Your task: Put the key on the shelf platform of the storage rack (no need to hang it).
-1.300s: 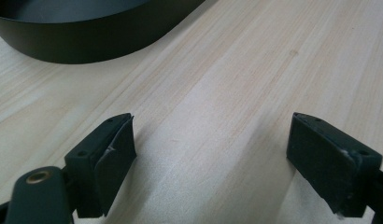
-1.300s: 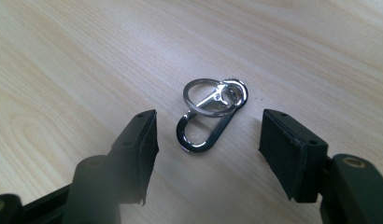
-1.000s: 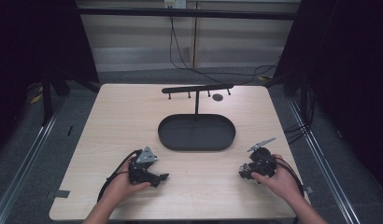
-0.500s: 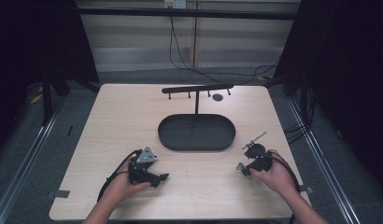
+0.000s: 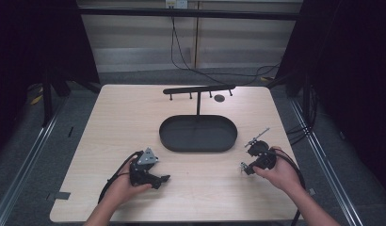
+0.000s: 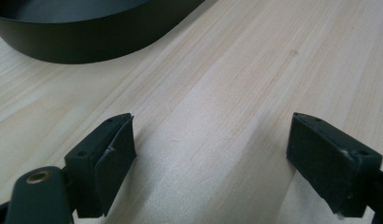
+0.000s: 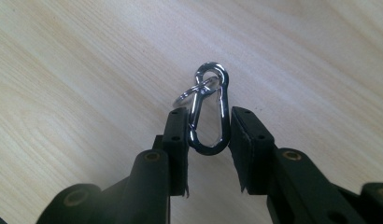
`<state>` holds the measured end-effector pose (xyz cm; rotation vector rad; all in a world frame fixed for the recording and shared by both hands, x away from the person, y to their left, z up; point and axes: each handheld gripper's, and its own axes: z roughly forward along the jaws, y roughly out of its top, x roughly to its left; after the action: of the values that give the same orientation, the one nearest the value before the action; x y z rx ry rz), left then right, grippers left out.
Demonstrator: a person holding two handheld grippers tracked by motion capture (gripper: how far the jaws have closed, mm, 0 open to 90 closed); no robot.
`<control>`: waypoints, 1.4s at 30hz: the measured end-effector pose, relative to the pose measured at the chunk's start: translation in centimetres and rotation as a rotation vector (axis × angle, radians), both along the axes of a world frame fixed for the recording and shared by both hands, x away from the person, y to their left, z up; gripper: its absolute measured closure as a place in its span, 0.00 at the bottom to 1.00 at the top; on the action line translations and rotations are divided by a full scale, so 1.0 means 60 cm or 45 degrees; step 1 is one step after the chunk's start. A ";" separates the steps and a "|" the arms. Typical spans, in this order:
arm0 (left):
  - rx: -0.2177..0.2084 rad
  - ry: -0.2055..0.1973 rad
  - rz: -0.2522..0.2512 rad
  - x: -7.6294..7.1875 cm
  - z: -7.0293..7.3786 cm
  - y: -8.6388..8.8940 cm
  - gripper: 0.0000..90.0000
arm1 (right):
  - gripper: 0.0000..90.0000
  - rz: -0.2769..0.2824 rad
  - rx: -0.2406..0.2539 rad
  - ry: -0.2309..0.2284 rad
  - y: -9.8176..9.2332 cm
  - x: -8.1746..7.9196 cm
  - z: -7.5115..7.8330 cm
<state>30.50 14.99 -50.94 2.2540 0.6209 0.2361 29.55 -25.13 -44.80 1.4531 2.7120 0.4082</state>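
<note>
- Right gripper [image 7: 208, 135]: jaws closed on a silver carabiner [image 7: 209, 114], pads pressing its two long sides. The jaws were closing within the last second and have since stopped at this grip.
- Carabiner: held upright between the pads in the right gripper view, rounded end low between the jaws, narrow end pointing to 12 o'clock. A small split ring [image 7: 192, 95] hangs through the narrow end, lying toward 10 o'clock.
- High view: right gripper [image 5: 245, 168] sits at about 4 o'clock on the table [image 5: 134, 113], in the person's right hand [image 5: 278, 172], just off the right end of the tray. A small glint at the jaw tips is likely the carabiner; too small to confirm there.
- Left gripper [image 6: 213, 154]: jaws spread wide, nothing between them but bare wood. In the high view it [image 5: 165, 179] rests low at about 7 o'clock, in the left hand [image 5: 120, 186].
- Black oval tray [image 5: 198, 134]: at table centre; its wall shows at 11 o'clock in the left gripper view [image 6: 87, 42].
- Black T-shaped stand [image 5: 198, 89]: rises at the tray's 12 o'clock edge, with short pegs under the crossbar.
</note>
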 end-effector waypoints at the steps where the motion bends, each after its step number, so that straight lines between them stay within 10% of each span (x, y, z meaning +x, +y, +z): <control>1: -0.004 0.002 0.001 0.000 0.000 0.000 0.17 | 0.76 0.006 -0.005 -0.003 0.003 0.002 0.006; 42: 0.007 -0.001 -0.009 0.000 0.000 0.001 0.16 | 0.76 0.083 0.003 -0.045 0.043 0.049 0.095</control>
<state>30.53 15.03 -50.92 2.2609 0.6122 0.2352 32.51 -22.58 -39.08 1.3475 2.7381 0.4362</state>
